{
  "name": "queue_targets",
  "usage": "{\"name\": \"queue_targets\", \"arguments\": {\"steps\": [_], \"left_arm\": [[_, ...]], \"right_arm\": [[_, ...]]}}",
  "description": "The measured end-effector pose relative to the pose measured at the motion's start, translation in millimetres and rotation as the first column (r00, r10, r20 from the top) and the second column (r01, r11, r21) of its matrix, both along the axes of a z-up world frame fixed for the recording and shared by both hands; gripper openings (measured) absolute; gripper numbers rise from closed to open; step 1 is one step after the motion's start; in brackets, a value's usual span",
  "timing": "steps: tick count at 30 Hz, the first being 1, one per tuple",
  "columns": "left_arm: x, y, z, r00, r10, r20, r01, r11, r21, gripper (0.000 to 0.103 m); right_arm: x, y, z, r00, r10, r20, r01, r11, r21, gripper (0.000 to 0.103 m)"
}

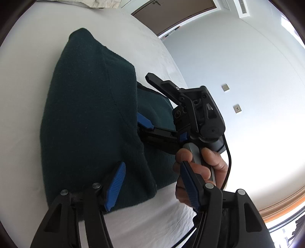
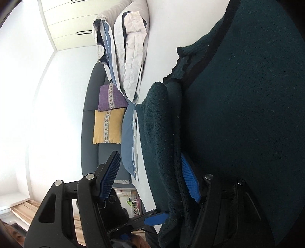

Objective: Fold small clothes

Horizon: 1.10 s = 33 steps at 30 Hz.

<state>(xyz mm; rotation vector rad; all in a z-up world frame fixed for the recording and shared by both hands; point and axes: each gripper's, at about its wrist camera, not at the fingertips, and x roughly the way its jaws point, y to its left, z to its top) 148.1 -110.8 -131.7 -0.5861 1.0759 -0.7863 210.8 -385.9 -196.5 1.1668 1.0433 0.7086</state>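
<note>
A dark green knitted sweater (image 1: 89, 106) lies folded on the white bed sheet (image 1: 26, 80). My left gripper (image 1: 152, 185) stands open over the sweater's near edge, its blue pads wide apart and pressing on nothing. A hand (image 1: 202, 164) holds the other tool, one blue fingertip (image 1: 144, 121) of which pokes in under the top fold. In the right wrist view my right gripper (image 2: 150, 178) is open with a rolled fold of the sweater (image 2: 162, 133) between its pads; the left pad is clear of the cloth. A fingertip (image 2: 156, 218) of the left gripper shows below.
A folded white and blue duvet (image 2: 131, 49) lies at the bed's far end. A purple cushion (image 2: 111, 97) and a yellow cushion (image 2: 107, 126) lean on a dark grey headboard (image 2: 88, 137). A brown door (image 1: 171, 13) and wall sockets (image 1: 225, 87) are beyond the bed.
</note>
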Motion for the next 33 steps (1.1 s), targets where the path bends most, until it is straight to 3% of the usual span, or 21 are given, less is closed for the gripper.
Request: {"name": "queue_targets", "arguments": {"steps": [4,6,11,13,20,33], "left_arm": [[-22.4,25.2,2.7,0.998,0.021,0.058,-0.023,0.999,0.034,0.062],[-24.2,36.1,-4.7,0.999,0.044,0.031,-0.045,0.998,0.032,0.062],[-22.1,47.6,-2.5,0.997,0.067,0.026,-0.067,0.998,0.018,0.062],[-23.6,49.3,-2.5,0.997,0.069,0.024,-0.069,0.997,0.023,0.062],[-16.9,40.8,0.5,0.996,0.079,0.038,-0.08,0.996,0.03,0.062],[-6.6,27.2,4.2,0.997,0.025,0.073,-0.03,0.997,0.069,0.062]], "right_arm": [[4.0,16.1,5.5,1.0,0.019,-0.019,-0.021,0.996,-0.091,0.06],[8.0,24.6,7.5,0.999,0.028,-0.038,-0.033,0.986,-0.162,0.056],[12.9,46.9,6.3,0.994,0.071,-0.079,-0.093,0.941,-0.326,0.019],[10.8,48.3,9.5,0.995,0.066,-0.074,-0.088,0.931,-0.355,0.014],[3.6,41.0,44.6,0.995,0.096,-0.009,-0.089,0.874,-0.478,0.011],[-40.9,-91.0,62.3,0.998,-0.066,-0.001,0.055,0.838,-0.543,0.011]]}}
